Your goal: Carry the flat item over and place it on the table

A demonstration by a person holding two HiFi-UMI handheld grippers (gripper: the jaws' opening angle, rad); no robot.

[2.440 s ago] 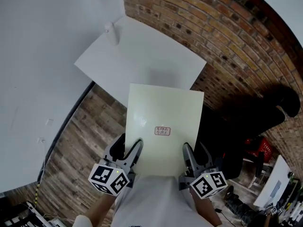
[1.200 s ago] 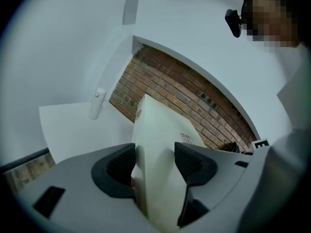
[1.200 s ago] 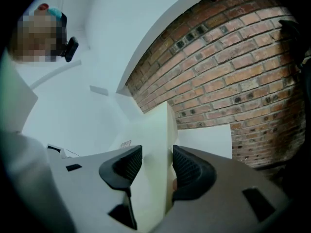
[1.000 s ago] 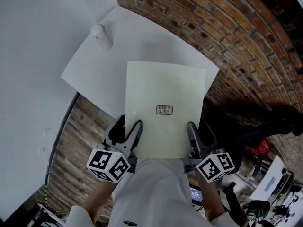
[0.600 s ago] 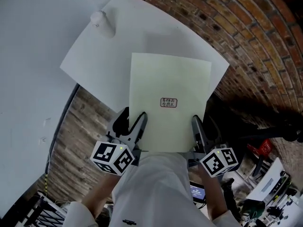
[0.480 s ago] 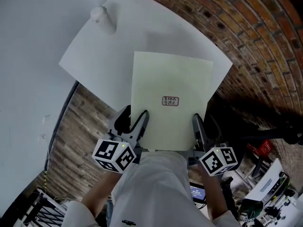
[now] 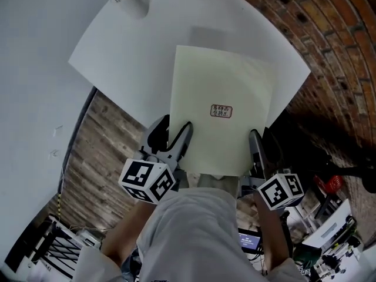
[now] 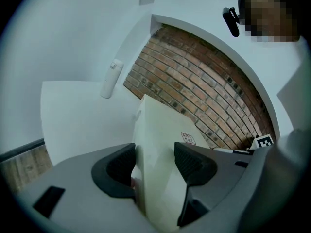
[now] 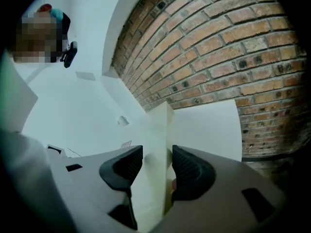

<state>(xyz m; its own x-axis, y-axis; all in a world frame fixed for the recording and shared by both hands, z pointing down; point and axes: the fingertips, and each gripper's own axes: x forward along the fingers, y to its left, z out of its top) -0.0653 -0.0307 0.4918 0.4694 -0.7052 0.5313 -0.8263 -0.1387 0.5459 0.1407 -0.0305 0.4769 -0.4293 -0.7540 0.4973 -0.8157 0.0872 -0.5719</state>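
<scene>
Board (image 7: 220, 107) level above table (image 7: 117, 57), long axis away from person (image 7: 194, 234)

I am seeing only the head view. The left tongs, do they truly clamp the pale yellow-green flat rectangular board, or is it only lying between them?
Observer: They clamp it. The left gripper view shows the left tongs with both pads pressed on the near edge of the pale yellow-green flat rectangular board.
Operator: And the right tongs?
Observer: The same. In the right gripper view the right tongs pinch the board edge-on, one pad on each face.
</scene>
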